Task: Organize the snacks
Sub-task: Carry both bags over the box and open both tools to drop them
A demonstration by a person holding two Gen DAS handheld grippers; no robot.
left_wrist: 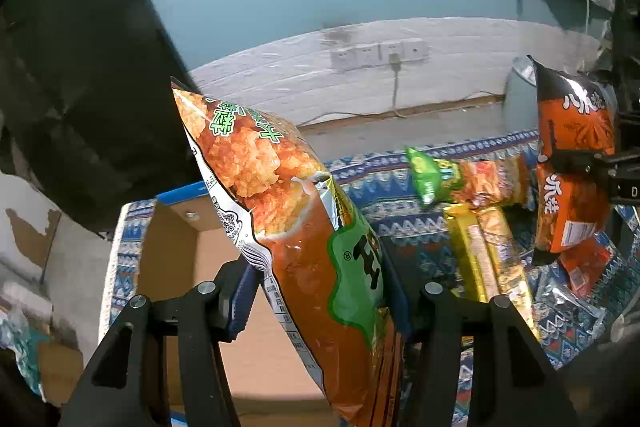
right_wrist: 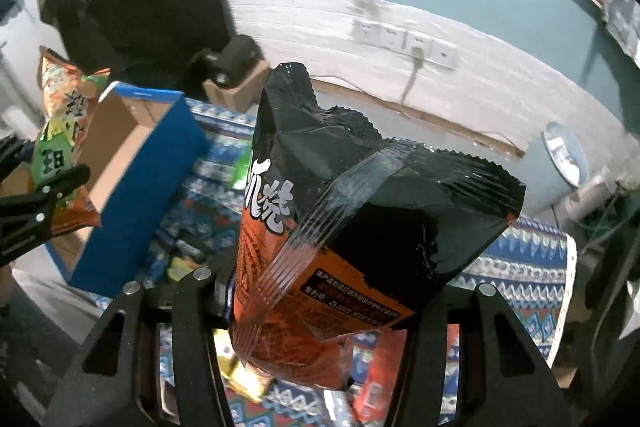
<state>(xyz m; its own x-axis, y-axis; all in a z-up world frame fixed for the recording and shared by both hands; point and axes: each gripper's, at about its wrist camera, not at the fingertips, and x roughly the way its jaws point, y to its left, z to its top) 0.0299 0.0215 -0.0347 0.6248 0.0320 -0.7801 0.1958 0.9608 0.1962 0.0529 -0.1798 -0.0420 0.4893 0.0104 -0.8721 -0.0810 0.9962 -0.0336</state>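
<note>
My left gripper [left_wrist: 320,291] is shut on an orange and green chip bag [left_wrist: 288,195], held tilted above the open cardboard box [left_wrist: 168,267]. The same bag [right_wrist: 64,131] and left gripper [right_wrist: 48,199] show at the left of the right wrist view, beside the box's blue wall [right_wrist: 140,195]. My right gripper [right_wrist: 320,303] is shut on a black and orange snack bag [right_wrist: 360,211], lifted above the patterned cloth [right_wrist: 520,267]. That bag [left_wrist: 572,163] hangs at the right of the left wrist view, clamped by the right gripper [left_wrist: 592,163].
Several snack packs lie on the blue patterned cloth [left_wrist: 400,187]: a green and orange bag [left_wrist: 464,179], yellow packs [left_wrist: 488,259], a red pack [left_wrist: 584,267]. A dark bag [left_wrist: 80,67] stands behind the box. A wall with sockets [left_wrist: 380,53] and a grey bin [right_wrist: 560,163] lie beyond.
</note>
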